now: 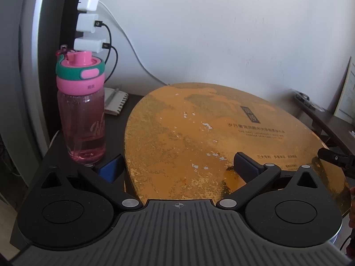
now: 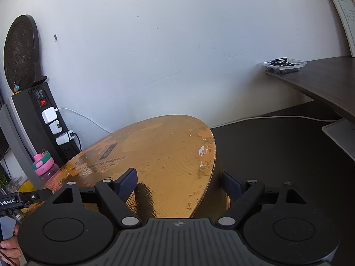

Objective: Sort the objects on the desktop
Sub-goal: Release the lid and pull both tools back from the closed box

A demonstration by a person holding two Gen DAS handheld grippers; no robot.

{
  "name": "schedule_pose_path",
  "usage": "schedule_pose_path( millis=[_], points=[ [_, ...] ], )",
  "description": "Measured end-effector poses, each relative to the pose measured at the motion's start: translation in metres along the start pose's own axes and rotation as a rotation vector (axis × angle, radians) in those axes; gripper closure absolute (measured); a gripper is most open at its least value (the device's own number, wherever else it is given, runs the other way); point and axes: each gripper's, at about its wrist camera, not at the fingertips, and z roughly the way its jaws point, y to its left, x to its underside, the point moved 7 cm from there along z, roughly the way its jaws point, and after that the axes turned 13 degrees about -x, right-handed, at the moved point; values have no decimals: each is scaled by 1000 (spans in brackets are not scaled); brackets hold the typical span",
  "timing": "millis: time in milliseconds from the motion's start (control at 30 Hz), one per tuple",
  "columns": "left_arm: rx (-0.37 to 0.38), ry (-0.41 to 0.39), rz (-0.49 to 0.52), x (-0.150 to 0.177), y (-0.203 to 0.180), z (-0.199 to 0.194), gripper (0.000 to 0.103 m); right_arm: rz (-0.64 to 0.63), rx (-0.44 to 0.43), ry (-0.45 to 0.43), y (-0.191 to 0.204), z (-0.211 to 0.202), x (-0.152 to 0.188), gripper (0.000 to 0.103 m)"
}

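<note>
A big round box with a worn gold lid point(image 1: 199, 133) point(image 2: 166, 150) lies on the dark desk point(image 2: 277, 155). My left gripper point(image 1: 178, 160) straddles its left rim. One of its fingers point(image 1: 111, 168) is beside the box's wall and the other rests just over the lid. My right gripper point(image 2: 178, 175) straddles the right rim the same way. One of its fingers point(image 2: 126, 185) hovers over the lid and throws a shadow, the other sits outside the wall. Both stand wide open, and no pad visibly presses on the box. A pink water bottle point(image 1: 81, 115) point(image 2: 43, 166) stands upright left of the box.
A black power strip tower with white chargers point(image 1: 87, 20) point(image 2: 51, 119) rises behind the bottle. A spiral notebook point(image 1: 115, 103) lies by the wall. A raised shelf point(image 2: 321, 82) at the right carries a clear tray of black items point(image 2: 285, 64). A hand point(image 2: 8, 248) shows at the lower left.
</note>
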Motion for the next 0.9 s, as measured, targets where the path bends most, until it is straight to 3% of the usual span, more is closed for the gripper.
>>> schedule_pose_path(
  millis=[133,267,333,467,567,700,900],
  points=[
    [-26,-21,58,-5,1,-9,1,4,21,0,2,-1,-1,15],
    [-155,-76,152,-11,2,-35,0,-35,82,-21,16,-17,-9,8],
    [-211,-63,197,-7,1,-46,0,-43,104,-36,23,-31,-13,7],
    [-249,-15,262,9,-8,-69,0,-77,173,-28,46,-57,-8,5],
    [-251,20,279,21,-15,-80,0,-132,212,4,70,-69,3,5],
    [-245,22,280,30,-23,-90,0,-208,198,42,104,-74,22,5],
    [-386,58,253,28,-7,-84,0,-287,186,78,136,-71,33,11]
  ],
)
